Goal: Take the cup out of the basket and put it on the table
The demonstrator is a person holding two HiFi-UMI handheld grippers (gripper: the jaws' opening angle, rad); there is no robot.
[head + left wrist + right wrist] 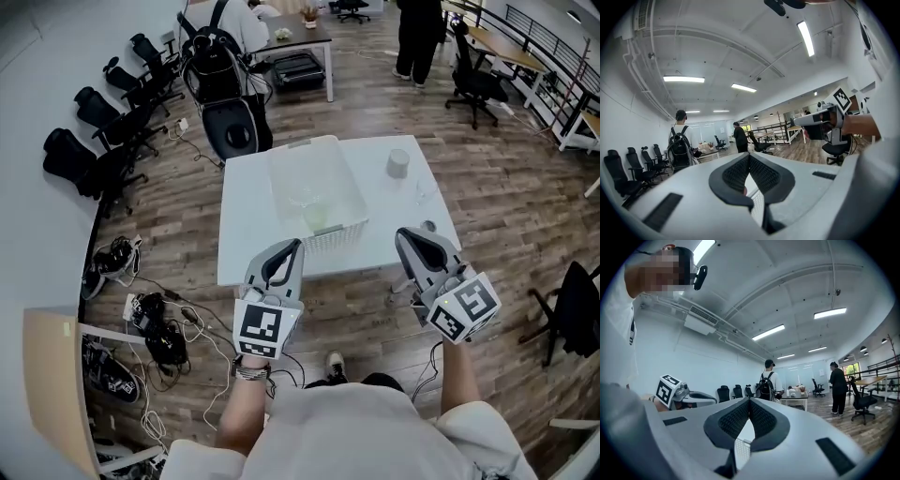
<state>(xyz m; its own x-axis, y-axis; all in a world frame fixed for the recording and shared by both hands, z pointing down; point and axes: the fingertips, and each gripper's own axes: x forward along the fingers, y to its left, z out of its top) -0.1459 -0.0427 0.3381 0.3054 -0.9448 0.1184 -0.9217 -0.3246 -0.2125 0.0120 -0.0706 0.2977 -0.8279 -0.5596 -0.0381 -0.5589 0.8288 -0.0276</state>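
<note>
Clearly nothing of the task was done yet: the cup (317,217) lay inside the basket (281,178) on the counter (246,220). Both the left claw (296,244) and the right claw (402,232) were clenched on nothing, above the counter's front edge; reaching, grasping and placing were all left to do.

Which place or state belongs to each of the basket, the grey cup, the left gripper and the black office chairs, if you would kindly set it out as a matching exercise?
Things:
1. basket
2. grey cup
3. left gripper
4. black office chairs

Places or states:
A. on the floor along the wall
B. shut, holding nothing
C. on the far right part of the white table, outside the basket
D. in the middle of the white table

Pairs: 1-D, 2-C, 3-B, 4-A.
</note>
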